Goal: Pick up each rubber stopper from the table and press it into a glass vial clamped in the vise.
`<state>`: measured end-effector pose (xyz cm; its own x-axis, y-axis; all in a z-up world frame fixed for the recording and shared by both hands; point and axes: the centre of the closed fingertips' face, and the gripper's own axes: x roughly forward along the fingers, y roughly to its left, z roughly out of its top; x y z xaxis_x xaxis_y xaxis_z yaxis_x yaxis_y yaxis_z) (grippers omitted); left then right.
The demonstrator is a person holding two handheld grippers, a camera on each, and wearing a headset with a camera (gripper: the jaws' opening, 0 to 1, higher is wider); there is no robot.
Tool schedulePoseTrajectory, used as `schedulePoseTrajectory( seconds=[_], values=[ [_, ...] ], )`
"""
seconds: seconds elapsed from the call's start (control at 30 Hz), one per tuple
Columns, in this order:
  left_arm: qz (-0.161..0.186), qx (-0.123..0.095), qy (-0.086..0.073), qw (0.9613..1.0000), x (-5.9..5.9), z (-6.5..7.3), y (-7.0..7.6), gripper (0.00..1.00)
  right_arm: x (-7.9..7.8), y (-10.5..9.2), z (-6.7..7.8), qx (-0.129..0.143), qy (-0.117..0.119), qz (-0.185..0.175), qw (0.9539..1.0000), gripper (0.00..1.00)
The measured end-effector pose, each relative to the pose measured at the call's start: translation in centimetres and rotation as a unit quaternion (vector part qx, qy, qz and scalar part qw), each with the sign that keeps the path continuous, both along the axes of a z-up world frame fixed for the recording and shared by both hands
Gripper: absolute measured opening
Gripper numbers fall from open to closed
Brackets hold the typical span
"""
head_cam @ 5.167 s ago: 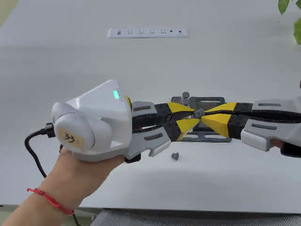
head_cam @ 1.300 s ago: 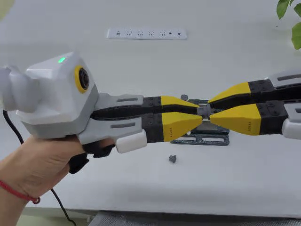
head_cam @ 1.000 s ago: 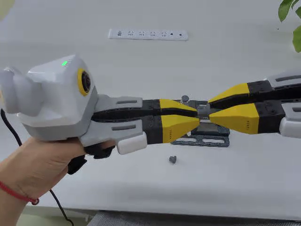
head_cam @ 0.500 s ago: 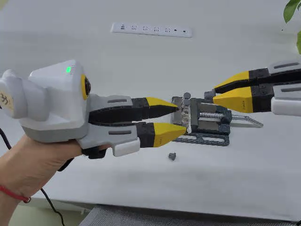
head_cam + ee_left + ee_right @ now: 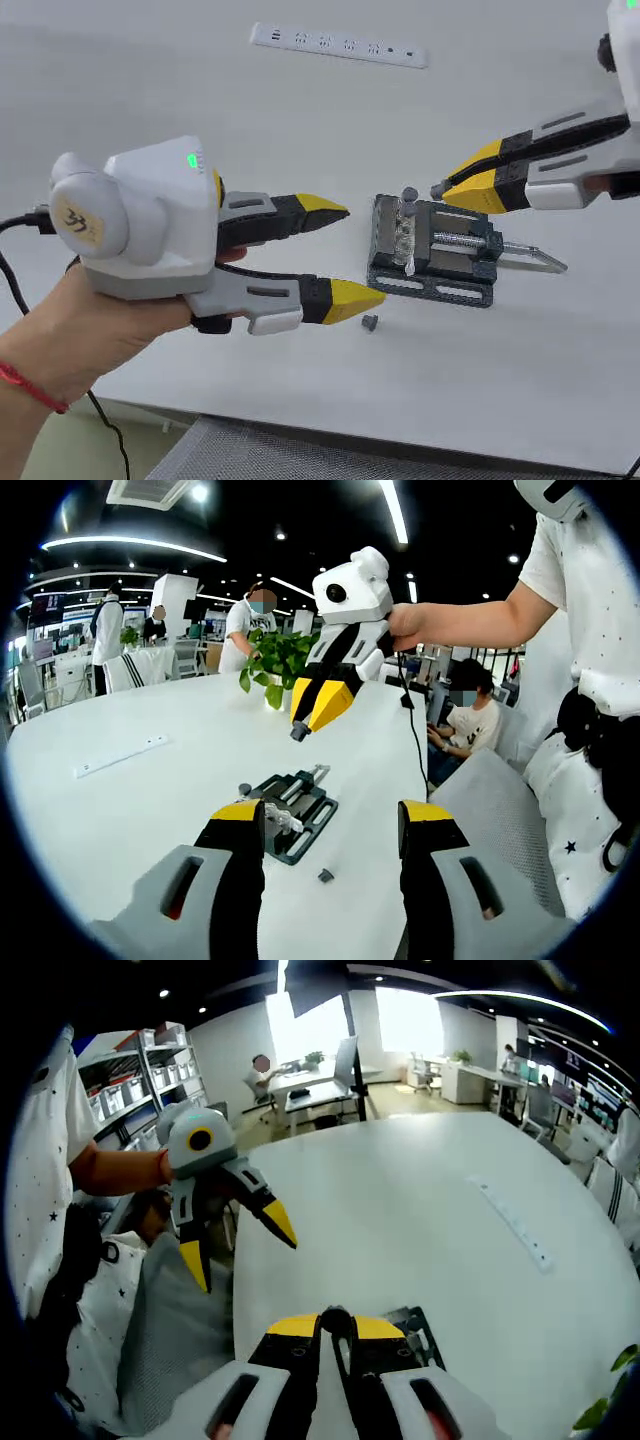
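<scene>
Stopper [image 5: 370, 323]: three. Vise [image 5: 455, 264]: one. Power strip [image 5: 338, 45]: one. Grippers two: left gripper [image 5: 364, 253], right gripper [image 5: 438, 190].

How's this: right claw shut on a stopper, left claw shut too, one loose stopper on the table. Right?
No: the left claw is open, jaws wide apart, as the head view shows. The right claw is shut on a stopper, and one loose stopper lies on the table.

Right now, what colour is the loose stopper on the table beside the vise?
The stopper is dark grey, clearest in the head view.
</scene>
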<state>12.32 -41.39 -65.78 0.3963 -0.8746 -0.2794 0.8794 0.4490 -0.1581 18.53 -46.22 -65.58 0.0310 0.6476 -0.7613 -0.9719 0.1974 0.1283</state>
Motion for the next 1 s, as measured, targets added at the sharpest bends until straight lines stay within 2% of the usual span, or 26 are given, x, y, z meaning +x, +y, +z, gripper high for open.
schedulePoseTrajectory(
  seconds=[0.03,0.1,0.2,0.3,0.37,0.43,0.5,0.6,0.63,0.73,0.9,1.0],
  values=[
    [0.0,0.005,-0.002,1.0,0.0,-0.2,0.0,0.56,0.2,0.1,-0.3,-0.008,-0.003,0.004,1.0,0.06],
    [0.007,0.019,-0.015,0.9997,0.4,-0.8,0.2,0.63,0.5,0.2,-1.4,-0.03,-0.002,0.016,0.9994,0.06],
    [0.01,0.023,-0.015,0.9996,0.6,-1.4,0.3,0.72,0.9,0.1,-2.8,-0.067,-0.009,0.036,0.9971,0.06],
    [0.013,0.031,-0.024,0.9992,0.8,-2.1,0.4,0.78,1.3,0.0,-4.5,-0.106,-0.017,0.055,0.9927,0.06],
    [0.013,0.03,-0.028,0.9991,0.8,-2.4,0.4,0.84,1.6,0.0,-5.2,-0.121,-0.018,0.061,0.9906,0.06],
    [0.012,0.017,-0.043,0.9989,0.8,-2.2,0.2,0.88,1.7,0.1,-6.0,-0.135,-0.019,0.069,0.9882,0.06],
    [0.014,0.008,-0.033,0.9993,0.7,-2.4,0.2,0.91,2.2,0.1,-6.9,-0.148,-0.018,0.076,0.9858,0.06],
    [0.017,0.006,-0.04,0.9991,0.8,-2.7,0.4,0.96,2.4,0.0,-7.9,-0.17,-0.018,0.086,0.9814,0.06],
    [0.018,0.003,-0.034,0.9993,0.8,-2.8,0.4,0.95,2.5,0.0,-8.3,-0.177,-0.018,0.089,0.9799,0.06],
    [0.019,-0.005,-0.033,0.9993,0.7,-2.8,0.5,0.98,2.7,0.1,-9.2,-0.189,-0.012,0.091,0.9776,0.06],
    [0.02,-0.012,-0.029,0.9993,0.6,-3.0,0.6,0.99,3.1,-0.3,-10.2,-0.216,-0.012,0.096,0.9715,0.06],
    [0.021,-0.016,-0.028,0.9992,0.6,-2.9,0.6,0.99,3.0,-0.2,-10.4,-0.221,-0.01,0.098,0.9702,0.06]
  ],
)
